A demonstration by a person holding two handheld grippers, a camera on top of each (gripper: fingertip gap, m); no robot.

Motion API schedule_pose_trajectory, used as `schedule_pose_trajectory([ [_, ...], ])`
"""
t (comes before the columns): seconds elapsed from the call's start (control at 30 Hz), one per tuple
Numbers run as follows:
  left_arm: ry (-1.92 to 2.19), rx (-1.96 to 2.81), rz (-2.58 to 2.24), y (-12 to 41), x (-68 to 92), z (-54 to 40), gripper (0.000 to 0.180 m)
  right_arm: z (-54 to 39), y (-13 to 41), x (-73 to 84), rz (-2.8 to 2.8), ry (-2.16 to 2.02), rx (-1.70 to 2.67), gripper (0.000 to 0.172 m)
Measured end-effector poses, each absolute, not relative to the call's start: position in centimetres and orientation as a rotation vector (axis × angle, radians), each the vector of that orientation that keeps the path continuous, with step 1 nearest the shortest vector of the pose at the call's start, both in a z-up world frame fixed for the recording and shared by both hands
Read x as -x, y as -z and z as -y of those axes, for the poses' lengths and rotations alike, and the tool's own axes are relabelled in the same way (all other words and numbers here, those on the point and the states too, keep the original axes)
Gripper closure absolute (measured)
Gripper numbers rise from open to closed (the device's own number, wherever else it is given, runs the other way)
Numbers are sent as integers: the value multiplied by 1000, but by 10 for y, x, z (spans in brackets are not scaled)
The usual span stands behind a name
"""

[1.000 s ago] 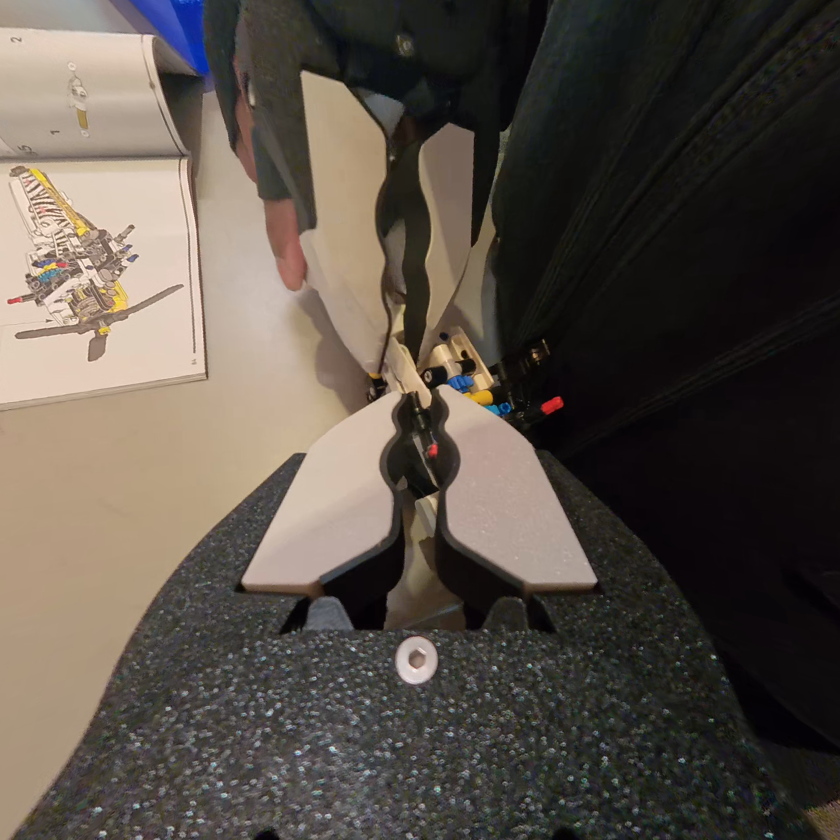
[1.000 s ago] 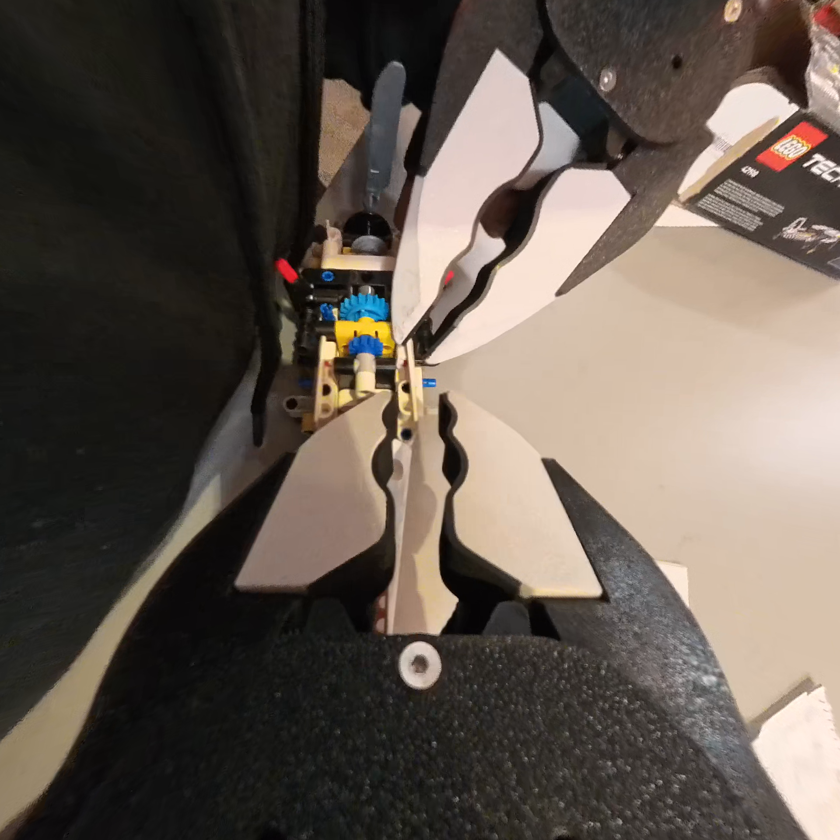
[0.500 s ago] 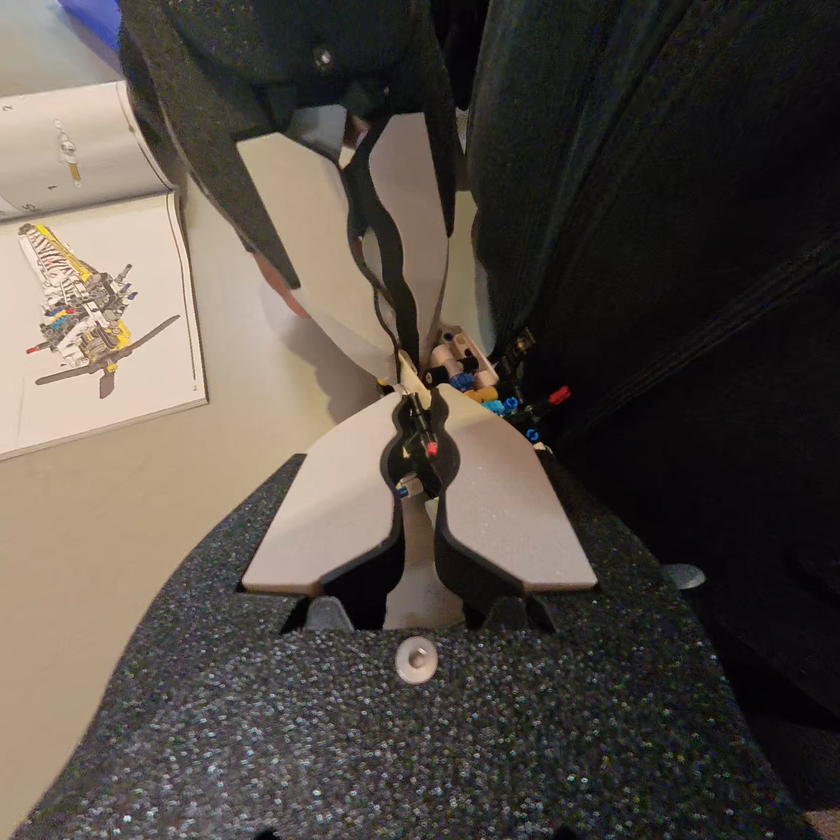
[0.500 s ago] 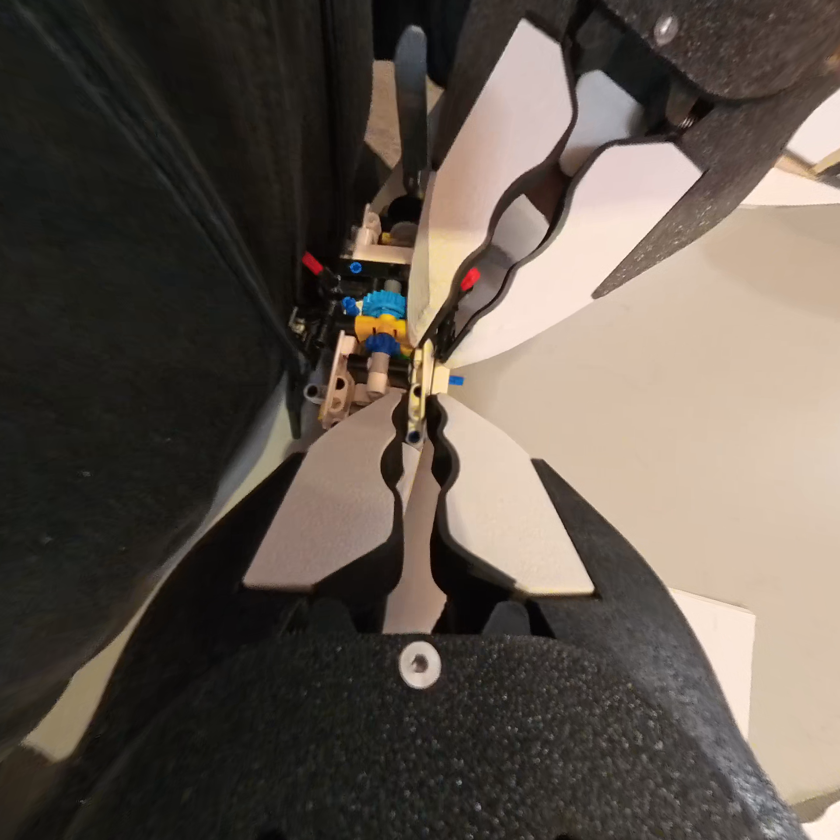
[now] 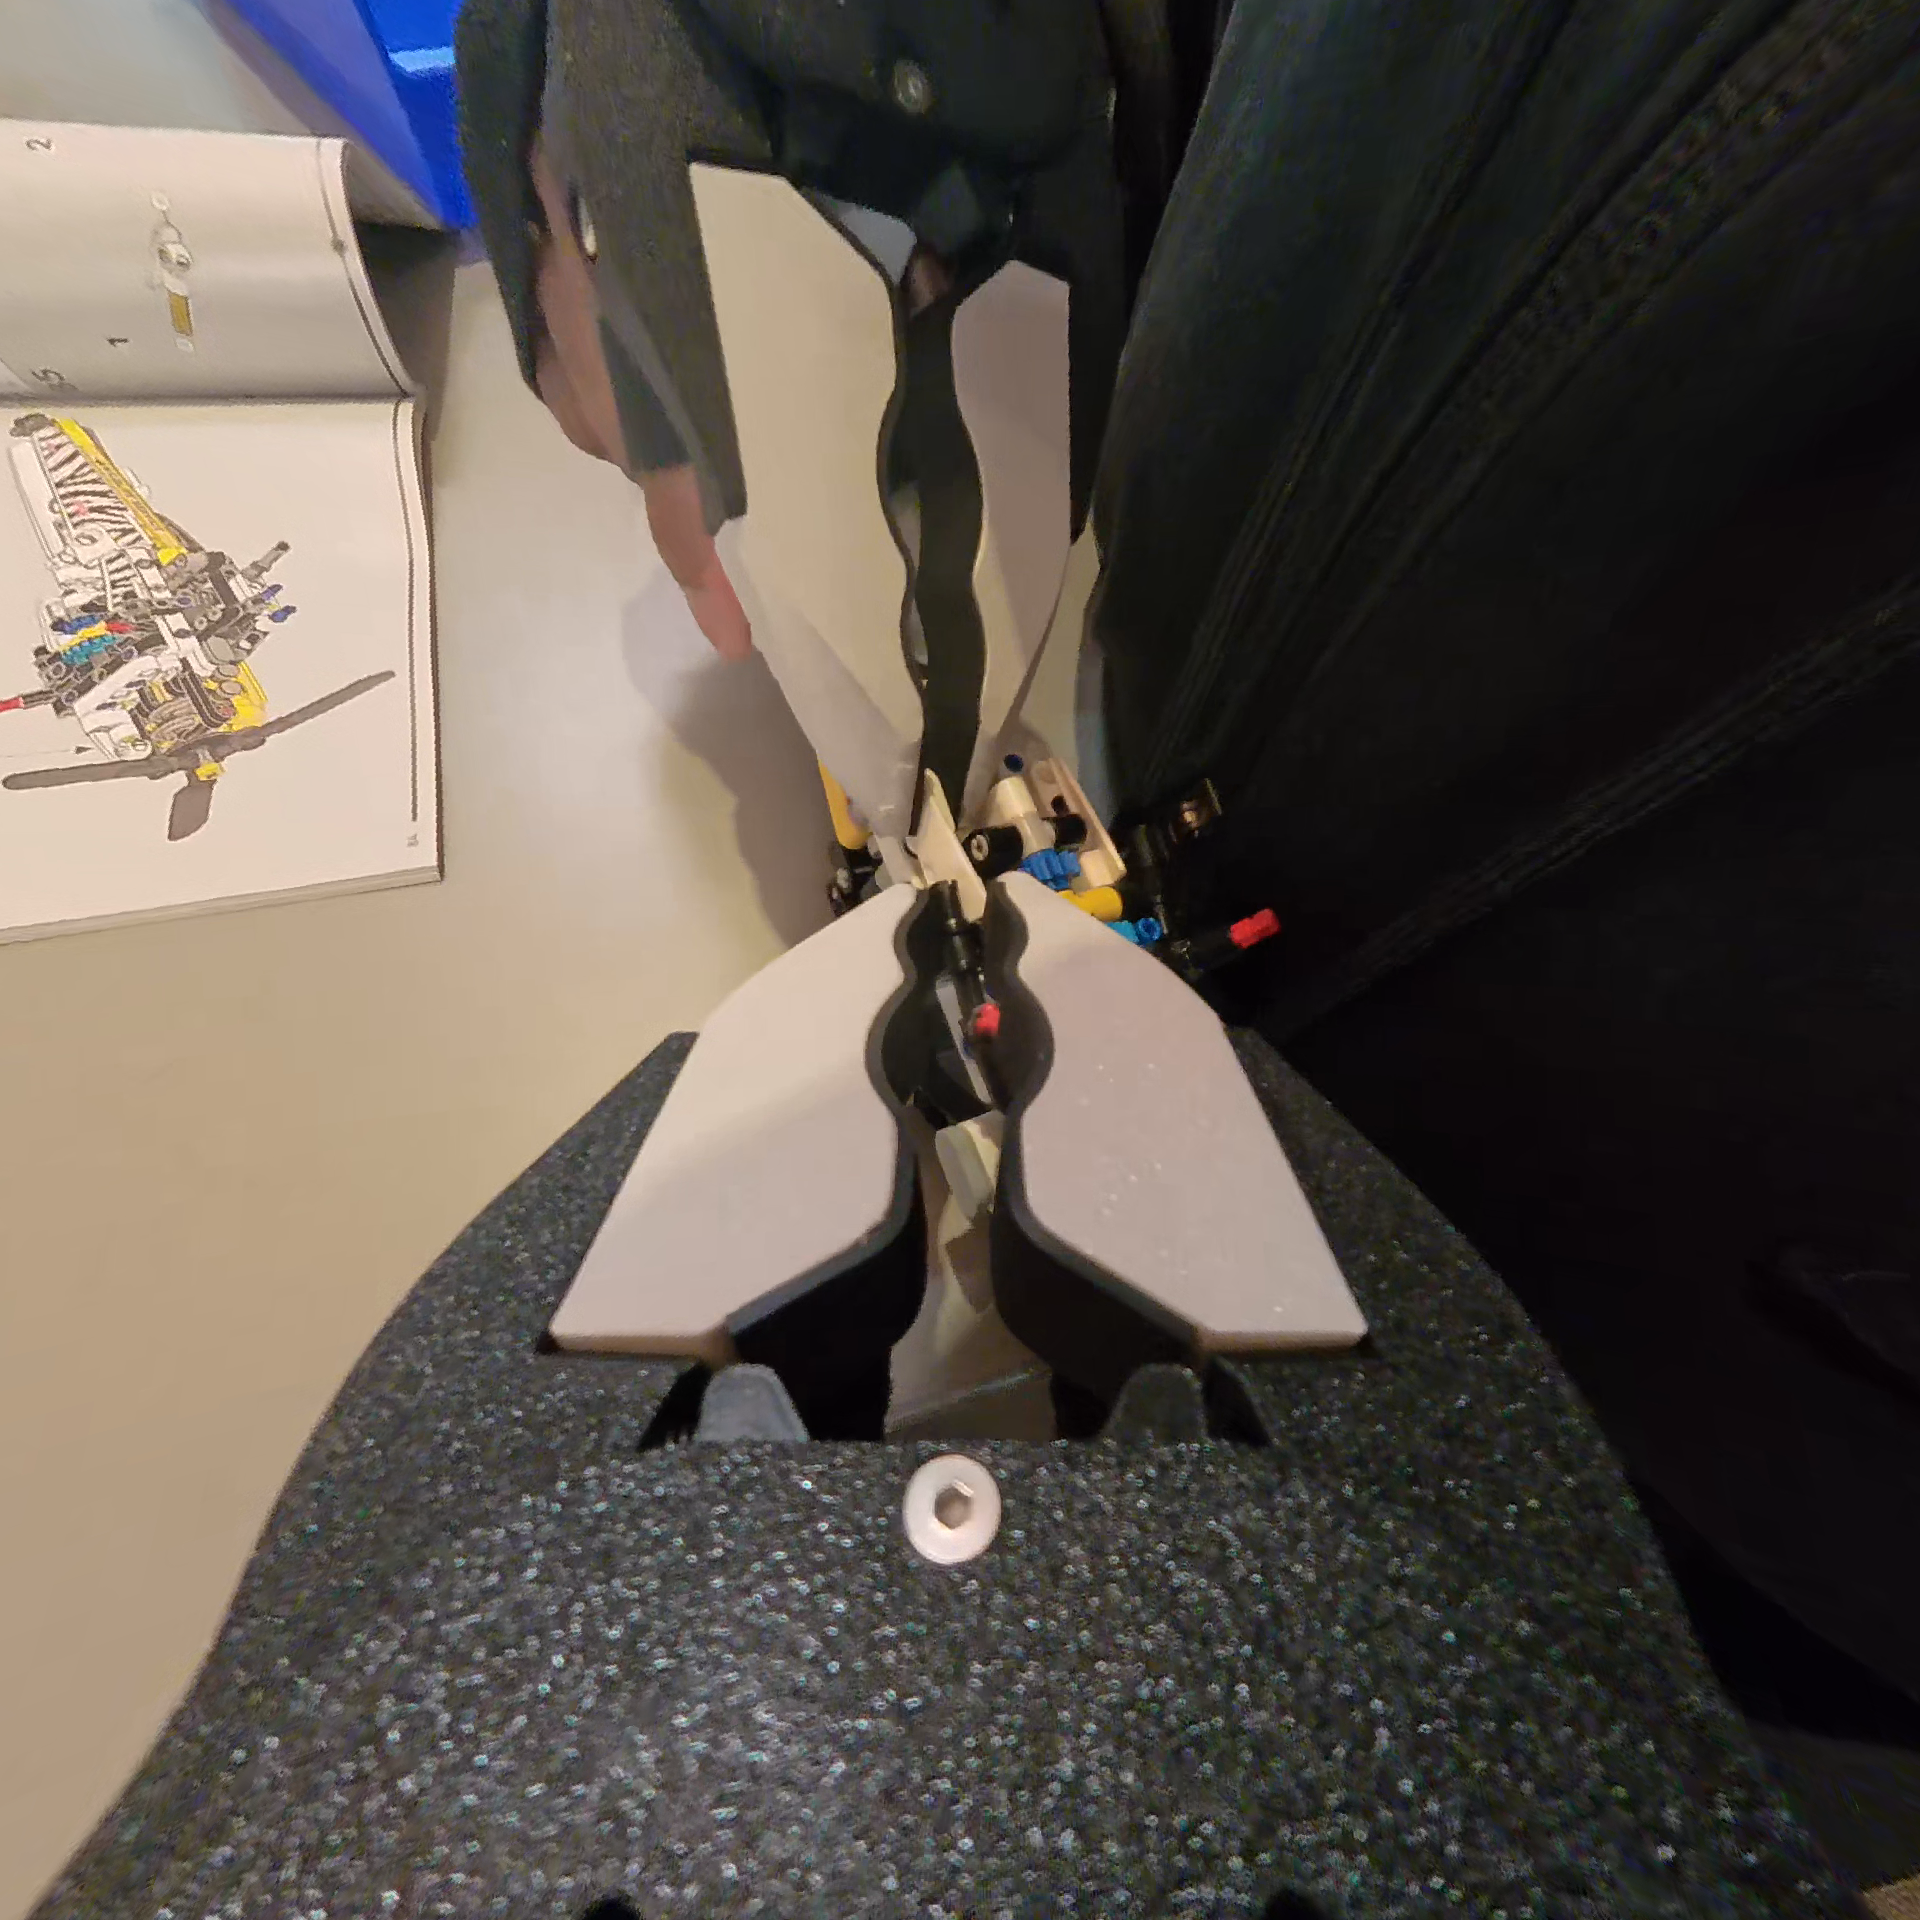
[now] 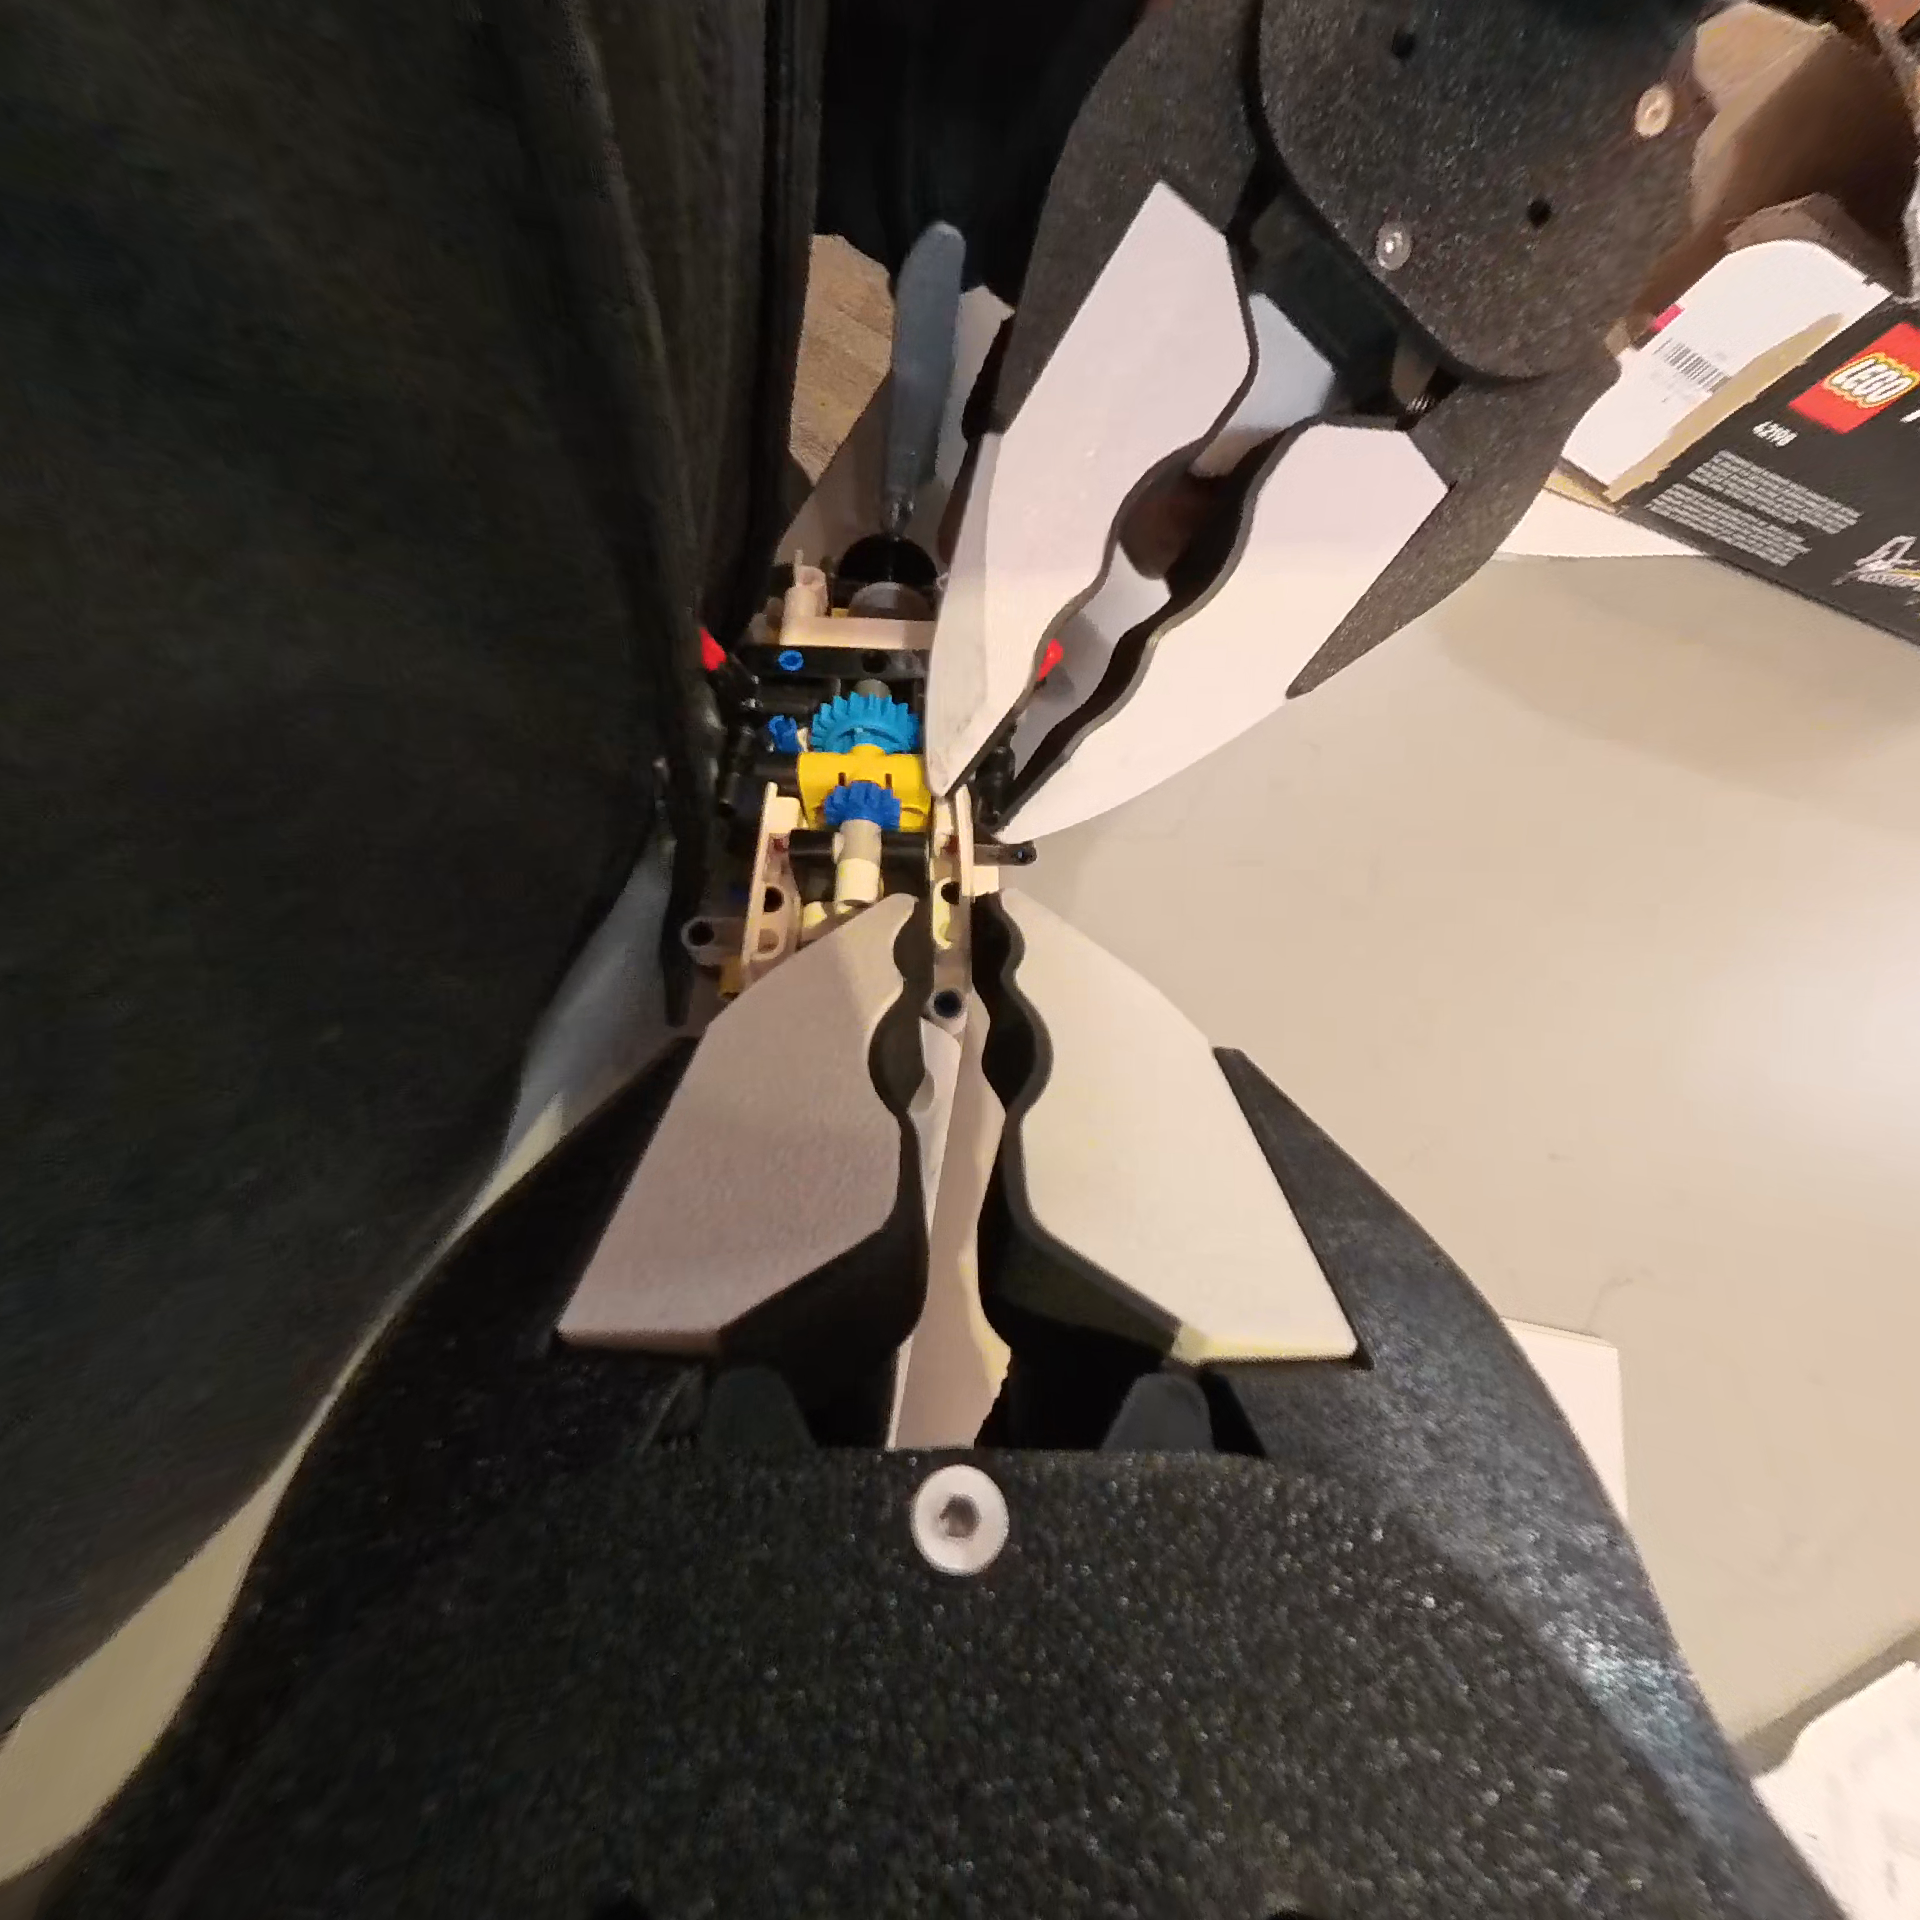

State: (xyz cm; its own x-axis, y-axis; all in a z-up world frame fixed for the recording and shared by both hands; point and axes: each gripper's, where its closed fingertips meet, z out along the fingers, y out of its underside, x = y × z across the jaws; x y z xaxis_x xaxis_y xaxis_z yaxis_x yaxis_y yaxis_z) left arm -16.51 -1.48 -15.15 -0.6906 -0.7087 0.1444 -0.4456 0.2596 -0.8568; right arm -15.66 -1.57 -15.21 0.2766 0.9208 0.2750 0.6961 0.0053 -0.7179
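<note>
A toy brick model with blue gears, a yellow block, cream beams and a black frame hangs between my two grippers, close to a person's dark clothing. My left gripper is shut on a black axle with a red end that sticks out of the model. My right gripper is shut on a cream beam with holes at the model's near side. Each gripper shows in the other's view, tips almost meeting: the right gripper from above, the left gripper from the upper right.
An open instruction booklet lies on the pale table at the left, with a blue object behind it. A dark printed box stands at the far right. The person's dark clothing fills one side. A grey blade rises from the model. Less than 4 cm separates the two grippers' tips.
My right gripper's fingers have come together on the cream beam, which stood between them a second ago. My left gripper has kept its hold on the black axle. Both views shifted slightly.
</note>
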Motion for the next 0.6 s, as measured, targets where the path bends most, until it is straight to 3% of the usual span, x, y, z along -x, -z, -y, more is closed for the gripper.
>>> schedule_pose_trajectory([
  [0.6,1467,1056,-2213,148,164,17,169,19,150,151,1463,-358,1750,164],
])
